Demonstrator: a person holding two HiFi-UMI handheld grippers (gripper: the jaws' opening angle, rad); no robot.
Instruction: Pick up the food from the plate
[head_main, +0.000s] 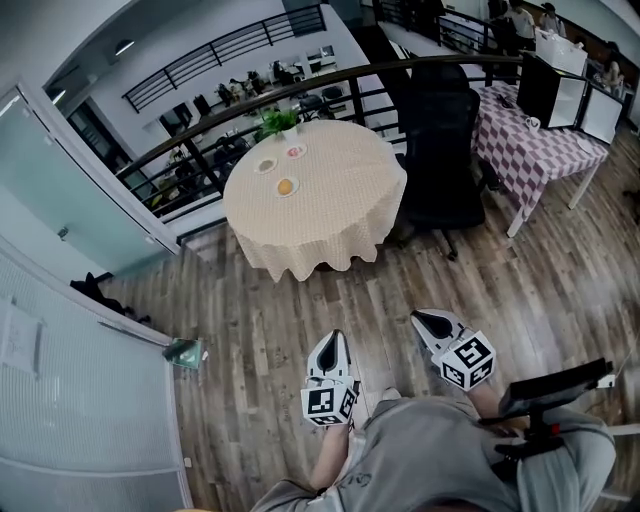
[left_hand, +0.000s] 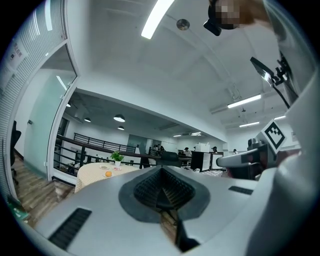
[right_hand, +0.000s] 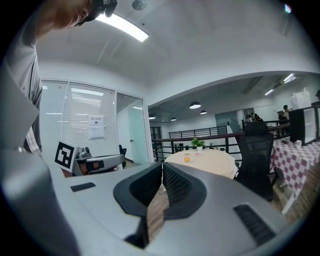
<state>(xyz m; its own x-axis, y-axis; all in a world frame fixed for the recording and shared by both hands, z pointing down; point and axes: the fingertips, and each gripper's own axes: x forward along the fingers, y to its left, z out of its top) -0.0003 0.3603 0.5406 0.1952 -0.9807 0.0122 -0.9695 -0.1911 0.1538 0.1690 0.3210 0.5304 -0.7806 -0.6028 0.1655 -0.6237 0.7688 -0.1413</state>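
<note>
A round table with a beige cloth (head_main: 320, 215) stands far ahead of me across the wooden floor. On it lies a plate with an orange piece of food (head_main: 285, 187), along with two more small plates (head_main: 266, 165) (head_main: 296, 152) and a potted plant (head_main: 278, 122). My left gripper (head_main: 334, 340) and right gripper (head_main: 425, 320) are held side by side close to my body, far short of the table. Both are shut with nothing in them. In the left gripper view the orange food (left_hand: 108, 174) is small and distant, and likewise in the right gripper view (right_hand: 187, 159).
A black office chair (head_main: 440, 140) stands right of the round table, with a checkered-cloth table (head_main: 530, 150) and monitors (head_main: 560, 95) beyond it. A dark railing (head_main: 330, 85) curves behind the table. Glass walls (head_main: 60, 200) line the left, and a small green object (head_main: 185, 352) lies on the floor.
</note>
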